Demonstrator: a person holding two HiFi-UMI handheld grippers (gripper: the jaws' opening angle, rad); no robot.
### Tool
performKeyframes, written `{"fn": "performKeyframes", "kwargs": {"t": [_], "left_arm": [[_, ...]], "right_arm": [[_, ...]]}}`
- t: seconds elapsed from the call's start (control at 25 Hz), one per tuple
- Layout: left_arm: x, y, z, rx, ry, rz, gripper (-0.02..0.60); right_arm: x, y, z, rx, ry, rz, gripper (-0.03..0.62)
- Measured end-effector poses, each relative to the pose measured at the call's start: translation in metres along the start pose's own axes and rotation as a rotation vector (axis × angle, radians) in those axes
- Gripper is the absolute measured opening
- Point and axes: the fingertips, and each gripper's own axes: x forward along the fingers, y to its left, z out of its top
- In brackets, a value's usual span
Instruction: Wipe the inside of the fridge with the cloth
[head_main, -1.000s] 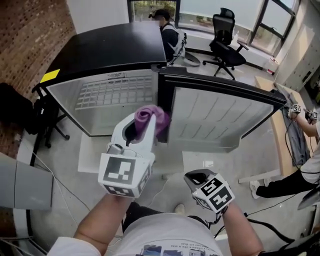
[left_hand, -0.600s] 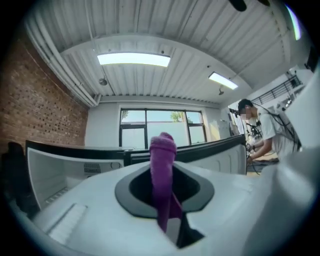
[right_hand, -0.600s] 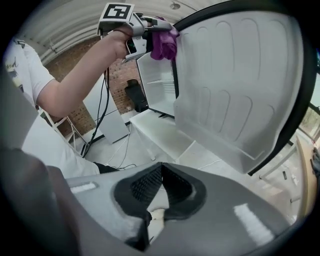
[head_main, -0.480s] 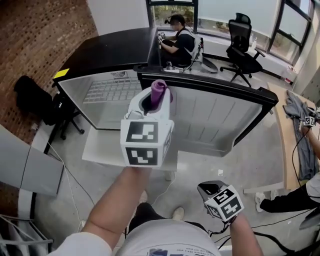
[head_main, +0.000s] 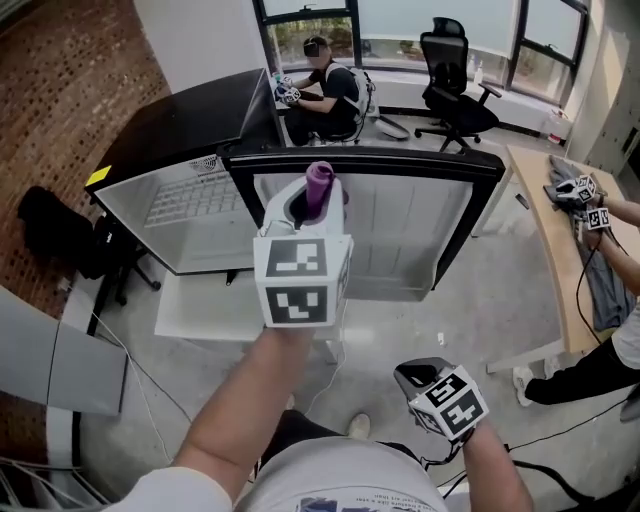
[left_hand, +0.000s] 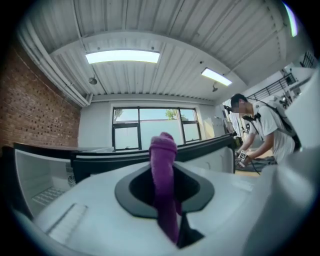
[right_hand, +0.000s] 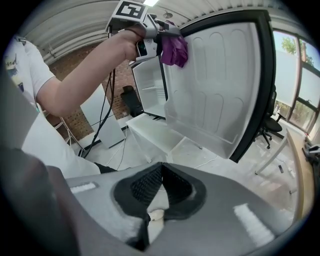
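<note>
Up at the centre of the head view, the left gripper (head_main: 308, 205) has its jaws pinching the purple cloth (head_main: 320, 181). The folded end pokes out right by the white inner liner of the open fridge door (head_main: 400, 235), I'd guess so it can rub there. Lower right, the right gripper (head_main: 418, 377) hangs idle out of the way, jaws pressed together on nothing.

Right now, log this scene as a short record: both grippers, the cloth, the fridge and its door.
left gripper: raised, jaws shut on the purple cloth
right gripper: held low, jaws together, nothing between them
purple cloth: sticks up out of the jaws, close to the door's inner face; contact cannot be told
fridge door: open, white liner facing the person
fridge: open, white inside
wiping: cloth is not inside the fridge compartment
</note>
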Motion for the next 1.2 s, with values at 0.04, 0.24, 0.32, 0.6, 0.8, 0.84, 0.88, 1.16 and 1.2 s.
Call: {"fn": "performKeyframes", "kwargs": {"t": [0.04,0.24,0.32,0.6,0.8,0.84,0.88,1.16,1.2], "left_arm": [[0.003,-0.007,0.000,0.003,0.001,-0.011,0.069],[0.017,-0.042,0.003,0.003,0.005,-0.066,0.069],[0.022,-0.055,0.004,0.005,0.007,-0.090,0.069],[0.041,-0.104,0.010,0.019,0.011,-0.175,0.071],[0.052,-0.131,0.013,0.025,0.012,-0.226,0.071],[0.054,-0.137,0.014,0.025,0.012,-0.240,0.071],[0.057,-0.143,0.014,0.024,0.014,-0.255,0.071],[0.065,-0.174,0.012,0.034,0.027,-0.337,0.071],[0.064,-0.177,0.011,0.036,0.027,-0.350,0.071]], "right_arm": [[-0.002,-0.001,-0.003,0.008,-0.004,-0.006,0.003],[-0.009,-0.004,-0.020,0.055,-0.017,-0.023,0.003],[-0.012,-0.005,-0.024,0.068,-0.023,-0.028,0.003],[-0.025,-0.017,-0.031,0.107,-0.054,-0.067,0.003],[-0.031,-0.024,-0.038,0.129,-0.062,-0.088,0.003],[-0.032,-0.025,-0.039,0.133,-0.064,-0.092,0.003],[-0.033,-0.027,-0.040,0.137,-0.066,-0.097,0.003],[-0.038,-0.035,-0.042,0.154,-0.078,-0.118,0.003],[-0.039,-0.035,-0.043,0.156,-0.079,-0.119,0.003]]}}
